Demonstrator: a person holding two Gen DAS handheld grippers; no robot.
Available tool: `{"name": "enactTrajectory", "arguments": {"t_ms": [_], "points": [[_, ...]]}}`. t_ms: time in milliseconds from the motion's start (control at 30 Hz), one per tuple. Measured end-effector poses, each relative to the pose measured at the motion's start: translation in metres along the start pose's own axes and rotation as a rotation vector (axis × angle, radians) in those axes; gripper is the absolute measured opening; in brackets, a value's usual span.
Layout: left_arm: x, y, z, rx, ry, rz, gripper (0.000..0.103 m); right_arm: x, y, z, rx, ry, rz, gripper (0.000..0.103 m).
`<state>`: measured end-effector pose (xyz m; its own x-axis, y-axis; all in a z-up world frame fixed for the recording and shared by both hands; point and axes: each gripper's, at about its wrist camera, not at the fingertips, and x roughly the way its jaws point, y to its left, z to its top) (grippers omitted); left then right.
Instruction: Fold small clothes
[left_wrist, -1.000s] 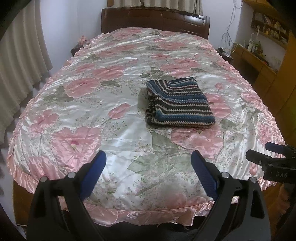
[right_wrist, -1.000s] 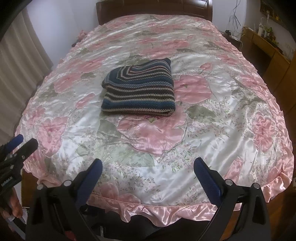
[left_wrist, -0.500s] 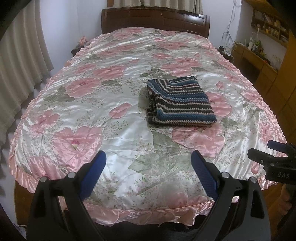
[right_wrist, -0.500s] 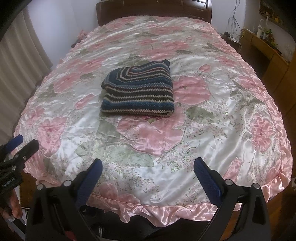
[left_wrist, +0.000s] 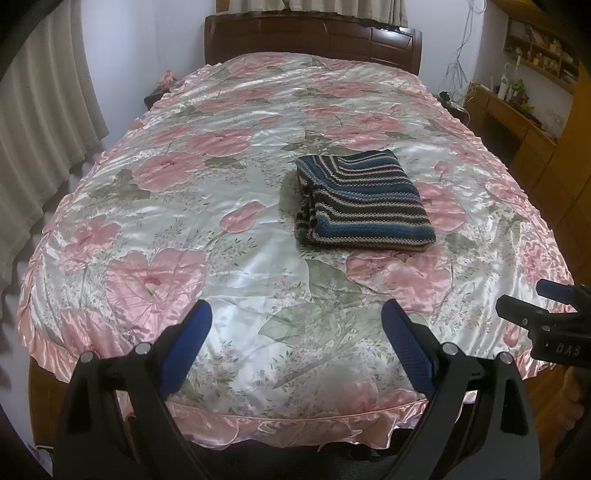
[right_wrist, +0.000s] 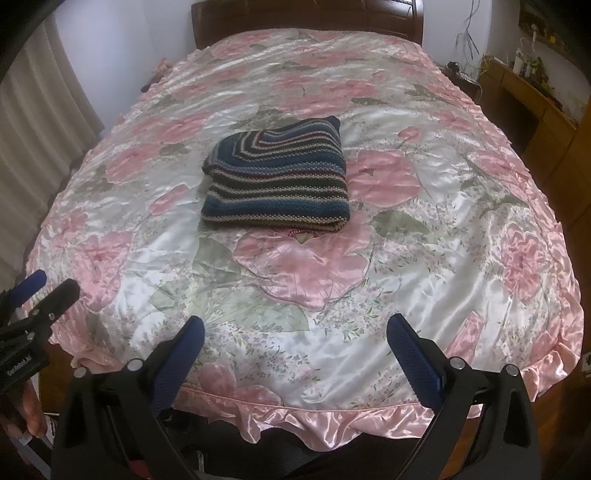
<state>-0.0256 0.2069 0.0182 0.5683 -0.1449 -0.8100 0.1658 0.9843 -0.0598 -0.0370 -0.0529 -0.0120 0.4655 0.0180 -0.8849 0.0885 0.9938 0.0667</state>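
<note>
A striped knitted garment in blue, black and beige lies folded into a thick rectangle near the middle of the bed; in the right wrist view the same garment sits centre-left. My left gripper hovers open above the foot of the bed, well short of the garment, nothing between its blue pads. My right gripper is also open and empty, at the same distance. Each gripper shows at the edge of the other's view: the right one and the left one.
A pink floral satin bedspread with a ruffled hem covers the bed. A dark wooden headboard stands at the far end. Curtains hang on the left; wooden shelves and a desk line the right wall.
Both grippers have drawn back slightly from the bed and stayed open. The folded garment has not moved.
</note>
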Motion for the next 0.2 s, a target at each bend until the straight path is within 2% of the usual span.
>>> {"name": "enactTrajectory", "arguments": {"t_ms": [200], "points": [[0.0004,0.0003,-0.0002,0.001,-0.001,0.001,0.092,0.0021,-0.0010,-0.0013,0.010,0.010,0.002,0.099]]}}
